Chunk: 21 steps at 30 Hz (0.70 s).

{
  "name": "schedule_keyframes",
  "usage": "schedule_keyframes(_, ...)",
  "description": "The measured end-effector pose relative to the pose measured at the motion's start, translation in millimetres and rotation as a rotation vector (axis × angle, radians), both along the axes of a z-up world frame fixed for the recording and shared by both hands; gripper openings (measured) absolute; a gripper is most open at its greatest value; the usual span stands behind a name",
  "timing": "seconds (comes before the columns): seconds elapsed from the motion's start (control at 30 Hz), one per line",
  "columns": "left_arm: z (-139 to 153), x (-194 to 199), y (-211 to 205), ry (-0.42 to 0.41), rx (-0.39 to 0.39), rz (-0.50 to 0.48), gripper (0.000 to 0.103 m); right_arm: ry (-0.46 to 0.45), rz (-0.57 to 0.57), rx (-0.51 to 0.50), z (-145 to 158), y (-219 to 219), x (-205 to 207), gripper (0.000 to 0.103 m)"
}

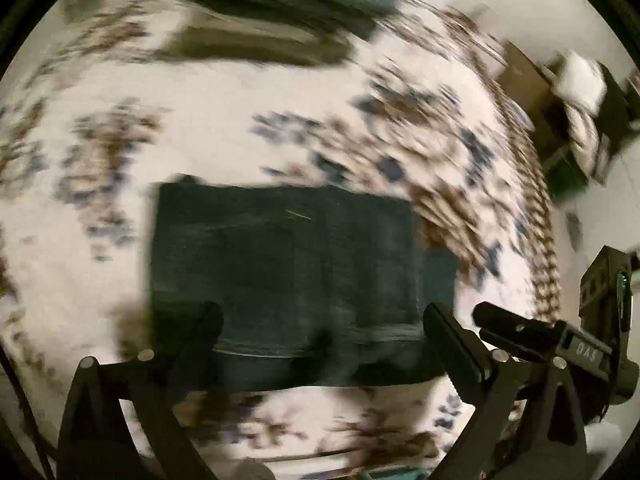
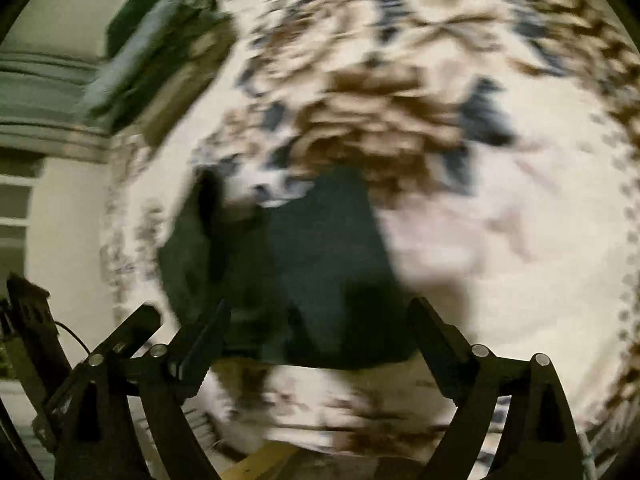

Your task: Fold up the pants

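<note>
The dark pants (image 1: 280, 276) lie folded into a flat rectangle on a white bedspread with brown and blue flowers (image 1: 224, 128). My left gripper (image 1: 322, 320) is open and empty, hovering above the near edge of the pants. The right gripper also shows at the right edge of the left wrist view (image 1: 532, 332). In the right wrist view the pants (image 2: 320, 264) appear as a dark folded bundle, and my right gripper (image 2: 320, 320) is open and empty above their near edge. Both views are motion-blurred.
Folded dark clothes (image 1: 280, 12) are stacked at the far side of the bed. A brown piece of furniture with white items (image 1: 560, 92) stands off the bed's right side. A pale wall and window frame (image 2: 36, 184) are at the left.
</note>
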<state>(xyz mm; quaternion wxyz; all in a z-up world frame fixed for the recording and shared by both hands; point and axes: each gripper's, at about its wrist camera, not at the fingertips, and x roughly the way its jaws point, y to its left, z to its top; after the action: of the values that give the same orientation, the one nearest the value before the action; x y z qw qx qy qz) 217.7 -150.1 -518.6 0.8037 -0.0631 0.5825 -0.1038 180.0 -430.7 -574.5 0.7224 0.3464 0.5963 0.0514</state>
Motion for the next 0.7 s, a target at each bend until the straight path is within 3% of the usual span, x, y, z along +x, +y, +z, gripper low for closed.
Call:
schedule_keyframes(0.13, -5.1, 4.4, 41.6, 0.041, 0.145, 0.110, 0.103, -0.006, 0.067, 0.132, -12.1, 30.9, 27.3, 0.095)
schedule_keyframes(0.2, -16.9, 5.1, 58.0, 0.092, 0.167, 0.141, 0.103, 0.024, 0.113, 0.144, -29.8, 51.9, 43.7, 0.095)
schedule_keyframes(0.33, -35.9, 6.3, 81.2, 0.175, 0.131, 0.216, 0.103, 0.109, 0.186, 0.047, -62.0, 83.4, 66.7, 0.099)
schedule_keyframes(0.43, -46.6, 4.9, 90.0, 0.205, 0.130, 0.247, 0.103, 0.131, 0.208, -0.015, -65.0, 98.6, 74.2, 0.097)
schedule_keyframes(0.5, -45.9, 5.6, 88.3, 0.197, 0.159, 0.249, 0.103, 0.116, 0.223, -0.062, -61.1, 107.4, 73.5, 0.087)
schedule_keyframes(0.53, -44.8, 4.6, 86.0, 0.186, 0.184, 0.242, 0.103, 0.106, 0.221, -0.075, -59.2, 109.9, 72.3, 0.066)
schedule_keyframes(0.57, -43.2, 4.2, 84.8, 0.178, 0.204, 0.234, 0.103, 0.092, 0.215, -0.073, -57.1, 112.5, 70.4, 0.054)
schedule_keyframes(0.6, -42.6, 4.0, 81.6, 0.170, 0.219, 0.225, 0.103, 0.080, 0.217, -0.091, -53.5, 117.2, 68.0, 0.050)
schedule_keyframes(0.7, -39.2, 4.2, 75.9, 0.148, 0.257, 0.201, 0.103, 0.022, 0.217, -0.175, -31.2, 128.1, 61.3, 0.026)
